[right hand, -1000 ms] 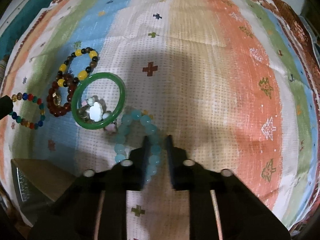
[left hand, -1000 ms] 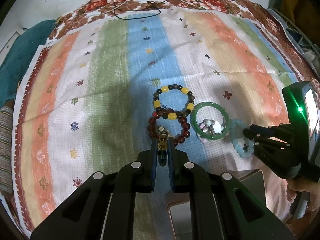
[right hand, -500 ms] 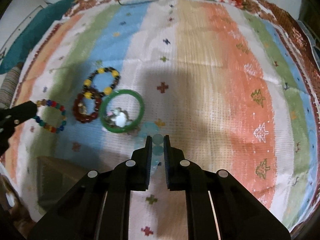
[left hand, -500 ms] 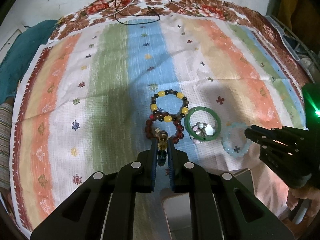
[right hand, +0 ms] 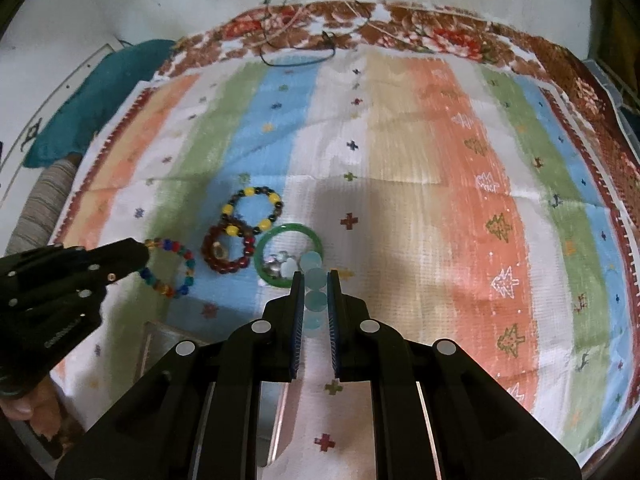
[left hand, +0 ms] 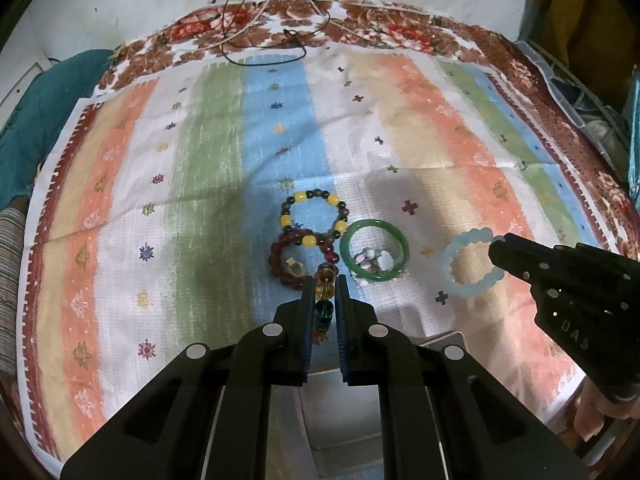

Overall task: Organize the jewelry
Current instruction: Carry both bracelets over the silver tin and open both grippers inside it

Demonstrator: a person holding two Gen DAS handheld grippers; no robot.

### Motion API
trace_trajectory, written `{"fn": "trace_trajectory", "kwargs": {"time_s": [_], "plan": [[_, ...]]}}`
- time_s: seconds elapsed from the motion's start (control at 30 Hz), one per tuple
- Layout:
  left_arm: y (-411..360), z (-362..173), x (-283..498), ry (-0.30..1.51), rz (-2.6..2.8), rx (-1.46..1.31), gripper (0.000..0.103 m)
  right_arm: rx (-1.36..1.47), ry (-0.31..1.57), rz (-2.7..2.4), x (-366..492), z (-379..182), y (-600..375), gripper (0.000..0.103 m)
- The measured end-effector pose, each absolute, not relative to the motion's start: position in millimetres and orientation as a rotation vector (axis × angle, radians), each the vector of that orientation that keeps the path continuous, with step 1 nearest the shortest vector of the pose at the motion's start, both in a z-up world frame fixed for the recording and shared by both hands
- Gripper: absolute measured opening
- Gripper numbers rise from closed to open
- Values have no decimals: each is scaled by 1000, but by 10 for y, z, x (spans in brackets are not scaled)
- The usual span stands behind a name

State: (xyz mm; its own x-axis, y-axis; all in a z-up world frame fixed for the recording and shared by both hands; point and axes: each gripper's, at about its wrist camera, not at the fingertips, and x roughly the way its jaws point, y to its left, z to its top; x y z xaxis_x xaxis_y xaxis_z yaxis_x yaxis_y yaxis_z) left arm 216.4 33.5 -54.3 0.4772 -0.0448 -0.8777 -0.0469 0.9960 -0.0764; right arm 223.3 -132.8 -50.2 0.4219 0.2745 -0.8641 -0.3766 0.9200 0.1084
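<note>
My left gripper (left hand: pixel 325 300) is shut on a multicoloured bead bracelet (left hand: pixel 324 294), seen whole in the right wrist view (right hand: pixel 170 268), lifted above the striped cloth (left hand: pixel 200 184). My right gripper (right hand: pixel 312 292) is shut on a pale blue bead bracelet (right hand: pixel 312 284), seen as a ring in the left wrist view (left hand: pixel 468 264), also lifted. On the cloth lie a yellow-and-dark bead bracelet (left hand: pixel 314 216), a dark red bead bracelet (left hand: pixel 296 264) and a green bangle (left hand: pixel 376 254) around small trinkets (left hand: pixel 376 260).
A box with a pale inside (left hand: pixel 340 412) sits under both grippers at the near edge, also visible in the right wrist view (right hand: pixel 160 344). A black cord (left hand: pixel 264 44) lies at the cloth's far edge. Teal fabric (left hand: pixel 36 92) lies far left.
My right gripper has closed on the pale blue bracelet and lifted it off the cloth. Both grippers have risen and pulled back, the left keeping its multicoloured bracelet.
</note>
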Motion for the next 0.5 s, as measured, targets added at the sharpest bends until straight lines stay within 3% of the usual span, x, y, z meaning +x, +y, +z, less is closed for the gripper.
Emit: {"fn": "trace_trajectory", "kwargs": {"time_s": [0.5], "plan": [[315, -308, 1835, 1011, -31, -127, 9, -80, 962, 499, 1786, -153, -1268, 12]]}}
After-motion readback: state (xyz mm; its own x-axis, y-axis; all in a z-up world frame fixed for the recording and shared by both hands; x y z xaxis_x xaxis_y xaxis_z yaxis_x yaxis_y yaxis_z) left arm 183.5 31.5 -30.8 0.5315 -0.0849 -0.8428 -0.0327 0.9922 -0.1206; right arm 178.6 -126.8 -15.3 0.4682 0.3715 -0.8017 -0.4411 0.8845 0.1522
